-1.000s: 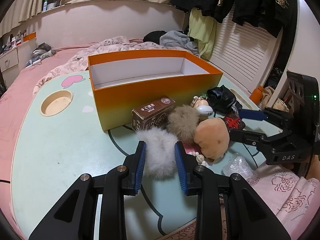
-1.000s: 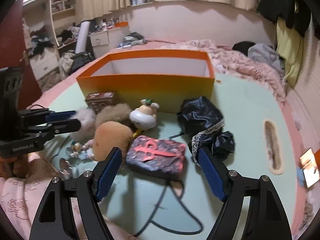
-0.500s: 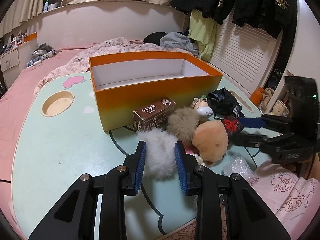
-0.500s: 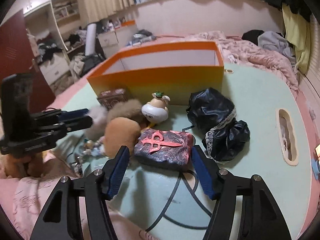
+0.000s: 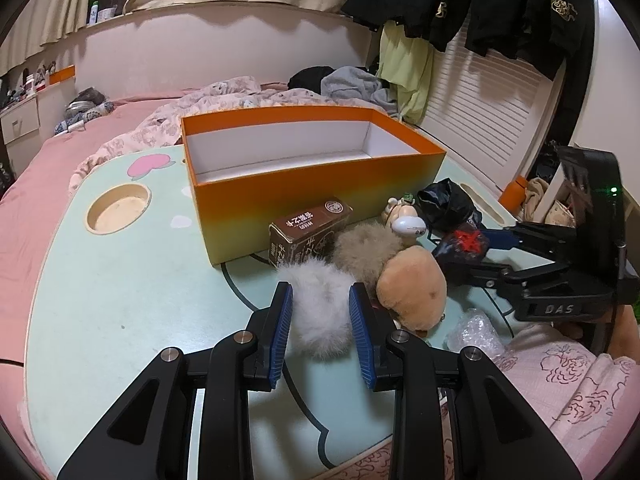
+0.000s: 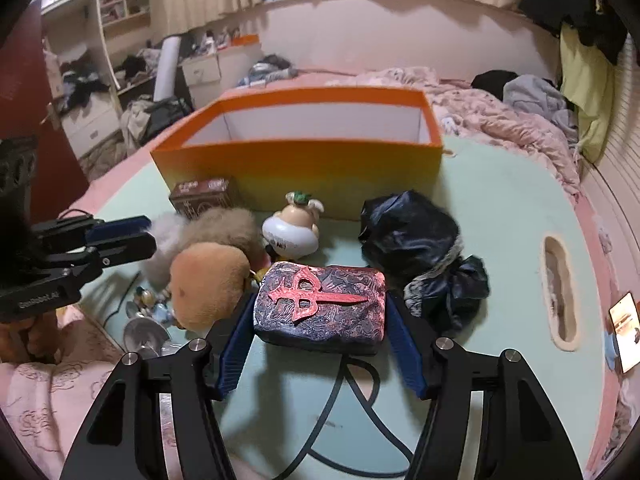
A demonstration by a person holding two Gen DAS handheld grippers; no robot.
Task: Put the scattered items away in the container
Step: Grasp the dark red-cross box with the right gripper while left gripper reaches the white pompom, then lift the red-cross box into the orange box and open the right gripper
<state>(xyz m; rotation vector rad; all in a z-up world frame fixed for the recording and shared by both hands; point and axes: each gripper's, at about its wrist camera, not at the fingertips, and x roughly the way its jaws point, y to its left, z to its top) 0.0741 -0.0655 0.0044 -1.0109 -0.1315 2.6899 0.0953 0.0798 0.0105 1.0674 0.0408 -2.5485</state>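
Note:
My left gripper is shut on a white fluffy ball that rests on the mint-green table. The right gripper has its jaws closing on a dark box with a red emblem, with both blue pads against its sides. In the left wrist view, that box sits between the right gripper's fingers. An orange container stands behind the pile, and what shows of its white inside is bare. A brown carton, a tan fluffy ball, a tan plush and a small figurine lie in front of it.
A crumpled black pouch lies right of the figurine. A black cable loops under the dark box. Clear plastic wrap sits at the table's near edge. The table has a round cup hole and a long slot. Pink bedding surrounds it.
The right gripper moved in around the dark box and its jaws narrowed from wide apart to against its sides. The left gripper stayed still on the white ball.

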